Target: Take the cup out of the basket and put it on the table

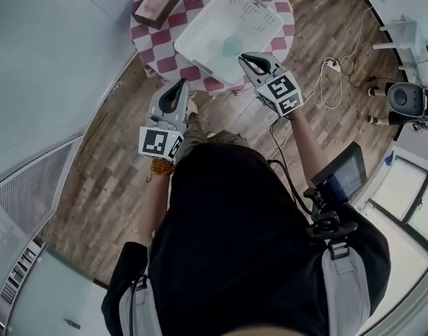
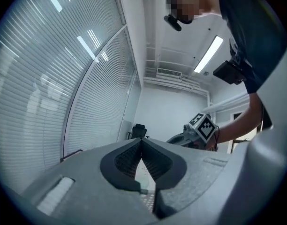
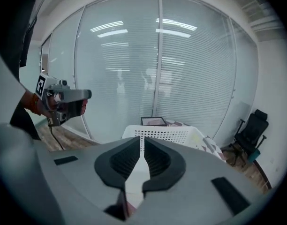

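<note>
While the pale green cup [image 1: 233, 46] sits inside the white basket [image 1: 200, 33], near its lower right wall in the upper middle of the head view, neither gripper touches it. The right gripper [image 1: 252, 61] hangs just below and right of that wall, its jaws pressed together on nothing. The left gripper [image 1: 176, 91] is further down and left, off the edge of the checked table [image 1: 145, 28], its jaws likewise closed and empty.

The likeliest trouble is a reach made with the jaws closed, since the tips would knock the cup over or shove it along the basket floor. The basket looks light and seems to reach the table's near edge, so a push on its wall could slide or tip it. A pinch on only 1 thin side of the rim could let the cup swing or slip.

The cup's shape, any handle and its contents are too faint to make out. Neither gripper view shows the cup. The right gripper view gives only the perforated basket wall [image 3: 162, 134], with a brown box [image 3: 154, 121] behind it.
</note>
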A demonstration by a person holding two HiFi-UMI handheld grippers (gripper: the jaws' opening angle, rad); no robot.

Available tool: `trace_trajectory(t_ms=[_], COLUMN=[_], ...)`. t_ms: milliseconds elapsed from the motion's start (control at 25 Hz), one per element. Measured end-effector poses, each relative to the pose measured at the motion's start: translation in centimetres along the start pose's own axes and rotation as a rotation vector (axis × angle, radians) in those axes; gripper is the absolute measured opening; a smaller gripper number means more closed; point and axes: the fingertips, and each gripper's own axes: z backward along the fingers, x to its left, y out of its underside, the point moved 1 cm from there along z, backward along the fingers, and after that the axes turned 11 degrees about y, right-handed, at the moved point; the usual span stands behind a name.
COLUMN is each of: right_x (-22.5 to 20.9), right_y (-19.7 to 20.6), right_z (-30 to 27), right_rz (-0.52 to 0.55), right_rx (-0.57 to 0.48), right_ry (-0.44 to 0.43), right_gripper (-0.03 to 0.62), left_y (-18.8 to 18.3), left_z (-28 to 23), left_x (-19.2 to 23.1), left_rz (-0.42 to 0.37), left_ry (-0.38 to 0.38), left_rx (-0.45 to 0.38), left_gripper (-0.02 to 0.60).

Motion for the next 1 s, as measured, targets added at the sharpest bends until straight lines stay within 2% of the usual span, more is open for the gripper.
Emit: trace_trajectory(t_ms=[80, 200, 400, 640, 720, 800, 1000], right_x=[-0.4, -0.7, -0.4, -0.2, 0.0, -0.2, -0.5], right_y=[-0.9, -1.8, 1.4, 8.5, 10.2, 11.3, 13.4], right_z=[-2.6, -5.9, -10.8, -15.0, -15.7, -16.6, -17.0], right_rz=[0.022, 0.092, 0.429, 0.789, 0.823, 0.821, 0.824], right_rx=[0.027, 0.074, 0.231, 0.499, 0.561, 0.601, 0.673], right_ry=[-0.016, -0.041, -0.102, -0.259, -0.325, -0.365, -0.404], right_gripper=[0.022, 0.059, 0.074, 0.074, 0.074, 0.075, 0.079], left_y=[-0.3, 1.1, 1.2, 1.1, 1.2, 1.6, 1.9], left_z=[-0.1, -0.3, 1.6, 3.3, 3.1, 2.2, 2.0], left_x=[2.3, 5.9, 9.4, 12.2, 11.9, 11.7, 11.1], left_rz=[-0.032, -0.045, -0.081, -0.062, -0.039, -0.035, -0.055], left_ry=[-0.009, -0.037, -0.124, -0.356, -0.391, -0.384, -0.356], left_rx=[-0.002, 0.046, 0.097, 0.039, 0.017, 0.024, 0.037], left_gripper=[0.006, 0.006, 0.006, 0.006, 0.006, 0.006, 0.006])
